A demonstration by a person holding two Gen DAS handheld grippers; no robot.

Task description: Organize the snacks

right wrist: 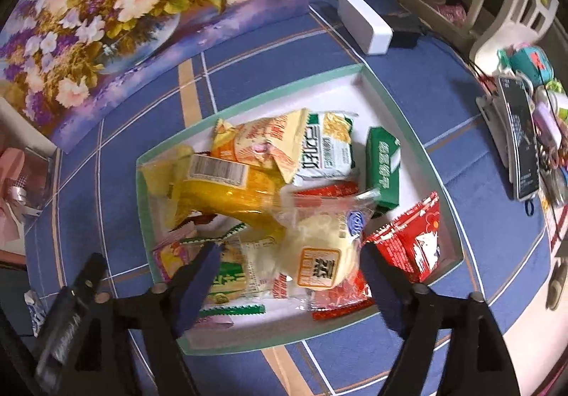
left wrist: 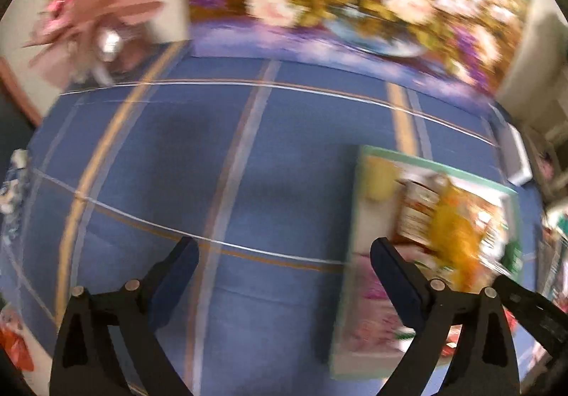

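Observation:
A shallow white tray with a green rim (right wrist: 248, 108) sits on the blue striped tablecloth and holds several snack packets. Among them are a clear packet with a pale round bun (right wrist: 319, 247), a yellow packet (right wrist: 227, 190), a green packet (right wrist: 385, 165) and red packets (right wrist: 411, 243). My right gripper (right wrist: 287, 275) is open and empty just above the tray's near end, with the bun packet between its fingers. My left gripper (left wrist: 284, 268) is open and empty over bare cloth, left of the tray (left wrist: 358, 204). The left wrist view is blurred.
A flower painting (right wrist: 106, 23) leans at the back of the table. A white box (right wrist: 365, 20) lies behind the tray. Cluttered small items (right wrist: 525, 133) lie at the right edge. Pink wrapped flowers (left wrist: 92, 5) stand at the far left. The left gripper shows in the right wrist view (right wrist: 71, 307).

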